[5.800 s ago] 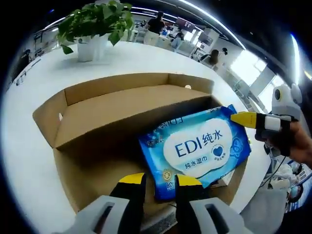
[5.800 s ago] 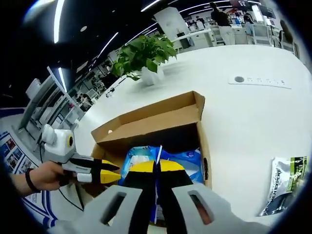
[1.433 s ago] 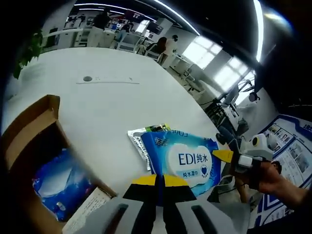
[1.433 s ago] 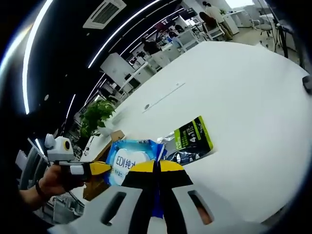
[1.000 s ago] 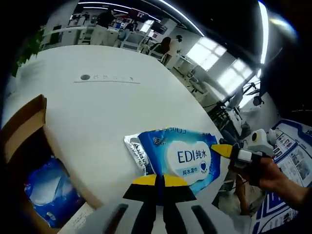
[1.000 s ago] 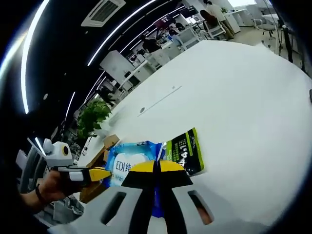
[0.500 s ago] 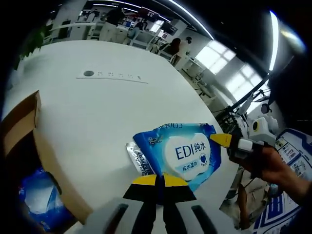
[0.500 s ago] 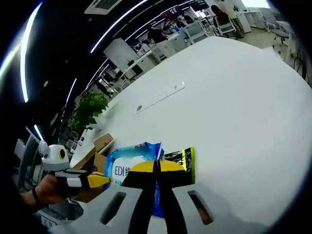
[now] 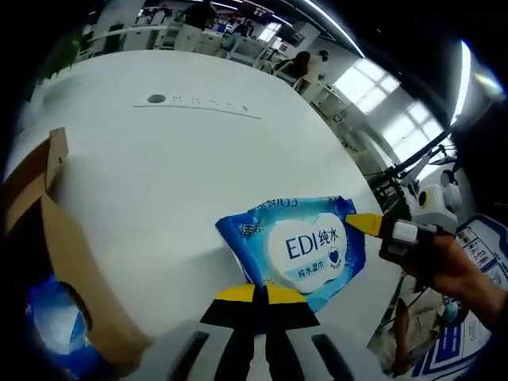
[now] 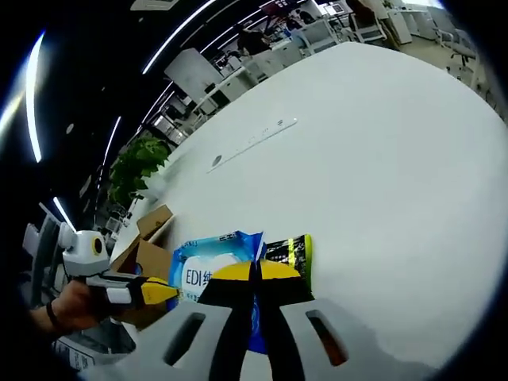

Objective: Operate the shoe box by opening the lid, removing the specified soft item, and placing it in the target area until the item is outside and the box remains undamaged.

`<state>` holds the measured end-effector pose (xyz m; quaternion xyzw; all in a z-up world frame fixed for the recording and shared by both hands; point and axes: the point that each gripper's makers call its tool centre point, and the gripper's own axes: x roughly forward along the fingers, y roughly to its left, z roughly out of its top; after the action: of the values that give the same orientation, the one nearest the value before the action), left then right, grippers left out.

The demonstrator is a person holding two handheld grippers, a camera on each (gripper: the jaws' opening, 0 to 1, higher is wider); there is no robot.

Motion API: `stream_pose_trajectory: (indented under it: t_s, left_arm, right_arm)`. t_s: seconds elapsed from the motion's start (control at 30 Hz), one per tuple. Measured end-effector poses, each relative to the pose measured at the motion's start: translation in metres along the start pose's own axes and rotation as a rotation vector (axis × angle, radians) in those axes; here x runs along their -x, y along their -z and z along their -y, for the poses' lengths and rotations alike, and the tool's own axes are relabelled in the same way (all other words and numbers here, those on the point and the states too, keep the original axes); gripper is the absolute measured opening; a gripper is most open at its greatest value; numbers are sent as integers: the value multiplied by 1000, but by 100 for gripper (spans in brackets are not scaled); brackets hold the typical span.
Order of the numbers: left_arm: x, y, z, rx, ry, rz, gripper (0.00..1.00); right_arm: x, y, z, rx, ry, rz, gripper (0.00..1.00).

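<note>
two grippers' fingers (image 9: 255, 294) clamped on wipes pack (image 9: 305, 248) edges

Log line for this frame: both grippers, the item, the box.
left gripper shut on wipes pack | right gripper shut on wipes pack | pack outside, above table | shoe box open

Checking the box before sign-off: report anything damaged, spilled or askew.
Nothing stands out. The cardboard box shows no tears; both claws, left and right, hold the blue wet-wipes pack over the white table.
</note>
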<state>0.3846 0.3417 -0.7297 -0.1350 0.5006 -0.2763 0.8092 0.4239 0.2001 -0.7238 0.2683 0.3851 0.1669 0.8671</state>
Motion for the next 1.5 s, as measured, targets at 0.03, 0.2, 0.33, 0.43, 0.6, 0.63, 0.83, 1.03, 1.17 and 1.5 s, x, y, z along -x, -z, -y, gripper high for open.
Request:
stream_pose_trajectory:
  t_s: [0.03,0.2,0.33,0.43,0.6,0.63,0.83,1.03,1.17,1.5]
  left_arm:
    - [-1,0,0,2,0,-2,1]
    - [-13,8,-2,30,-4,-40,1]
    - [-16,12,-4,20,-14,-56,1]
    - [-18,13,-5,29,-16,-60,1]
    - [-20,13,-9,42,-17,-60,1]
    - [-20,12,-9,44,-17,-60,1]
    - [-21,6,-12,53,-22,-51,2]
    - [-17,2,-18,17,-38,-35,5]
    - [-9,-3,-23,5,-48,-19,9]
    - [12,-4,-30,-31,-52,8,9]
  right_arm:
    - [-1,0,2,-3,1,-2,0]
    - [-6,3,11,-16,14,-21,0]
    - [-8,6,15,-4,24,-30,0]
    - [-10,9,18,-5,27,-38,0]
    - [-11,11,20,-15,36,-42,0]
    - [-12,11,21,-14,40,-44,0]
    - [-14,12,26,-13,62,-39,1]
    - [-13,10,25,24,75,-26,2]
    - [-9,6,28,17,92,-11,4]
    - [3,10,33,42,138,-12,8]
